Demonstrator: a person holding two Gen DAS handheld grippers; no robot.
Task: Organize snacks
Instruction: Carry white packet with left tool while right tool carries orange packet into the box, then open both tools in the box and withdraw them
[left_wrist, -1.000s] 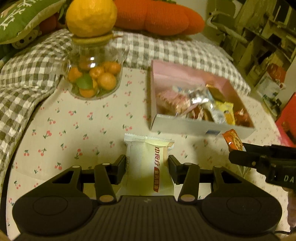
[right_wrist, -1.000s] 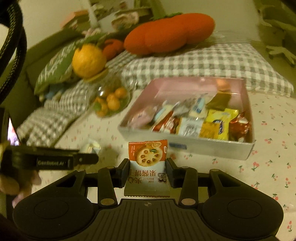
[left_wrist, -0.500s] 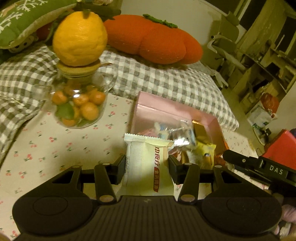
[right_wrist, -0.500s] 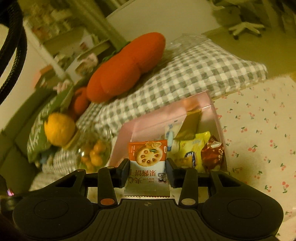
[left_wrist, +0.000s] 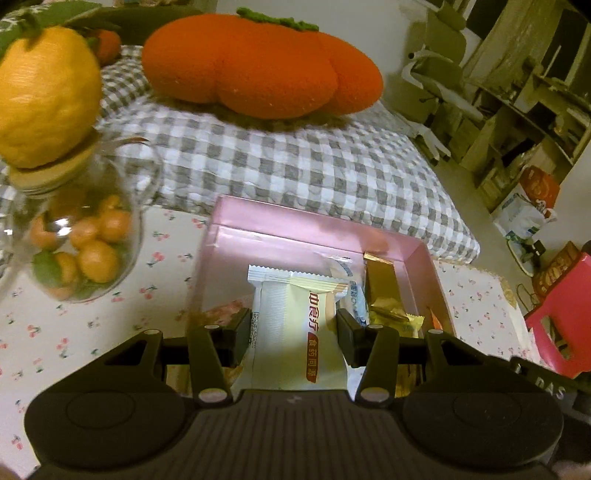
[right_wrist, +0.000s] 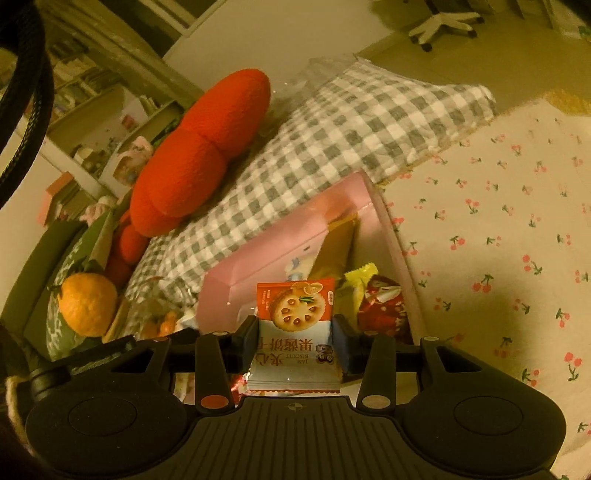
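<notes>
My left gripper (left_wrist: 293, 334) is shut on a cream snack packet (left_wrist: 295, 332) with red lettering and holds it above the pink box (left_wrist: 295, 221). My right gripper (right_wrist: 295, 339) is shut on an orange and white biscuit packet (right_wrist: 295, 328) and holds it over the same pink box (right_wrist: 291, 240). The box holds several wrapped snacks, among them a gold packet (left_wrist: 380, 284), a yellow one (right_wrist: 360, 280) and a red one (right_wrist: 382, 308).
A glass jar of small oranges (left_wrist: 79, 240) topped by a plush orange (left_wrist: 44, 96) stands left of the box on the cherry-print cloth (right_wrist: 498, 240). A grey checked cushion (left_wrist: 295, 162) and an orange plush (left_wrist: 258, 62) lie behind. A pink bag (left_wrist: 561, 321) stands at right.
Both grippers have risen and moved forward with their packets, from the cloth in front of the box to over the box's inside. Both stay shut on their packets.
</notes>
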